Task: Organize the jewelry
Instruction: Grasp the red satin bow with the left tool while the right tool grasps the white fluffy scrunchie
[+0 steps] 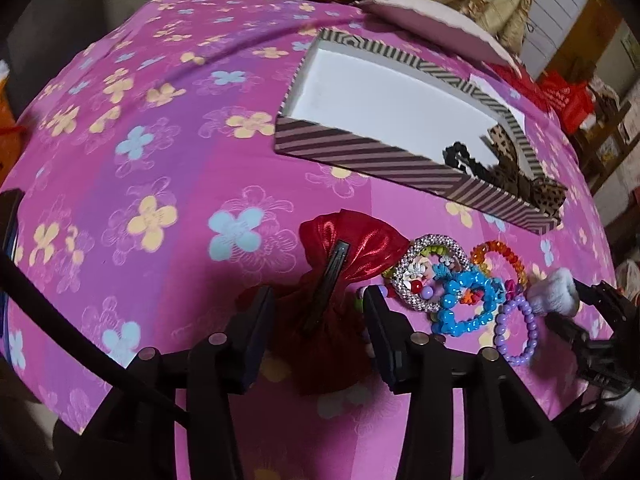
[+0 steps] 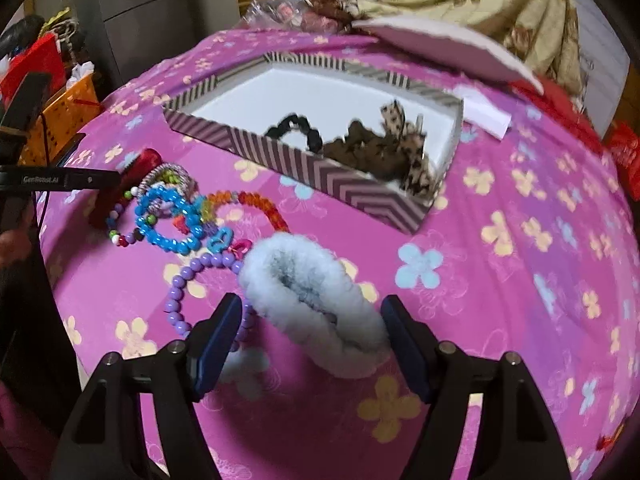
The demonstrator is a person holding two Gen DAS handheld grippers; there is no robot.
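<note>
So both grippers are down low over a table with a pink floral cloth. The left gripper has its jaws spread wide, one on each side of a shiny red satin hair bow with a black clip running through it. It's not pinching anything, there's a gap on both sides as far as I can see.

The right gripper is wide open too, straddling a fluffy white scrunchie that sits on the cloth between its fingers. The fluff looks very close to the right finger, but I honestly can't tell if it's touching.

Between the bow and the scrunchie there's a whole tangle of bracelets lying flat and overlapping: a rhinestone bangle right against the bow, a bright blue beaded bracelet on top of it, an orange-and-yellow crystal bead bracelet just beyond that, and a purple bead bracelet whose loop runs under the edge of the scrunchie and past the right gripper's left finger.

Further toward the far edge of the table sits an open striped box with a white inside. In its right end there's a black scrunchie and a heap of leopard-print hair ties; the left end shows bare white floor. Behind the box a pale flat board leans at the far edge.
</note>
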